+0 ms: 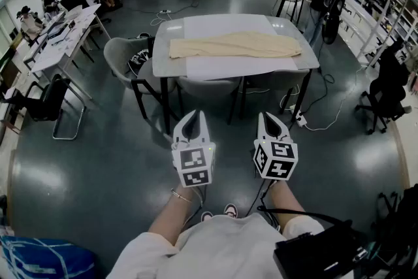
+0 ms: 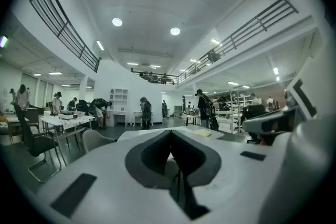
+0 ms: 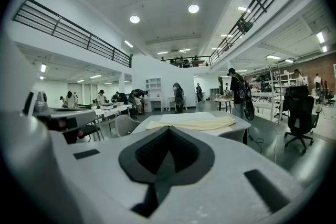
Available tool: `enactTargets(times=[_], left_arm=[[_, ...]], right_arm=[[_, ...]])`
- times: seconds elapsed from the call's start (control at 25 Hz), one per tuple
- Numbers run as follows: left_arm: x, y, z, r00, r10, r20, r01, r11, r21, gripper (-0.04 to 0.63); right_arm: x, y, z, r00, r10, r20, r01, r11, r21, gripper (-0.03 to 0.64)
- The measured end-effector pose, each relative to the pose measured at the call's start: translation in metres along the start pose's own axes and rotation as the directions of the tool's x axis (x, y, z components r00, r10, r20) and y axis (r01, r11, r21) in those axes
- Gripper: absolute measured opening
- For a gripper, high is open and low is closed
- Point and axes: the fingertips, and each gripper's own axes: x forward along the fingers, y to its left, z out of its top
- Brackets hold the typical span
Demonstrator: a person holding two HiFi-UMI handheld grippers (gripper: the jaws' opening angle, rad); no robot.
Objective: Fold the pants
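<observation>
Cream pants [image 1: 234, 46] lie flat and lengthwise across a white sheet on the grey table [image 1: 307, 57], well ahead of me. Both grippers hang over the floor short of the table. My left gripper [image 1: 193, 117] points toward the table with its jaws together and nothing between them. To its right my right gripper [image 1: 270, 119] is likewise shut and empty. In the right gripper view the pants [image 3: 192, 123] show on the tabletop beyond the jaw tips [image 3: 168, 129]. The left gripper view shows the jaw tips [image 2: 170, 132] meeting and a pale edge of the pants [image 2: 202, 132] past them.
A grey chair [image 1: 124, 62] stands at the table's left end and another chair [image 1: 209, 89] is tucked under its near side. Cables [image 1: 313, 115] trail on the floor by the right table leg. A black office chair [image 1: 386, 91] sits far right; desks with people line the left.
</observation>
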Motion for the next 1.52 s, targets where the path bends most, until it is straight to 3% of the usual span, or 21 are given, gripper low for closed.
enactTargets(times=[0.28,0.88,1.2,1.52], left_arm=[[-0.002,0.005,-0.011,1.0,-0.015,-0.022,0.015,1.0,-0.012,0.008],[0.013,0.014,-0.045,0.993,-0.089,-0.084,0.085,0.995,-0.05,0.008],[0.072,0.003,-0.036,0.989,-0.119,-0.083,0.114,0.992,-0.061,0.008],[0.175,-0.019,-0.011,0.993,-0.096,-0.075,0.091,0.994,-0.061,0.008]], right_arm=[[-0.002,0.009,-0.002,1.0,0.0,0.012,0.0,1.0,0.009,-0.008],[0.003,0.009,-0.037,0.994,-0.092,-0.058,0.094,0.995,0.024,-0.008],[0.049,-0.022,-0.02,0.991,-0.124,-0.057,0.126,0.991,0.041,-0.008],[0.134,-0.089,0.02,0.993,-0.111,-0.045,0.113,0.992,0.047,-0.008]])
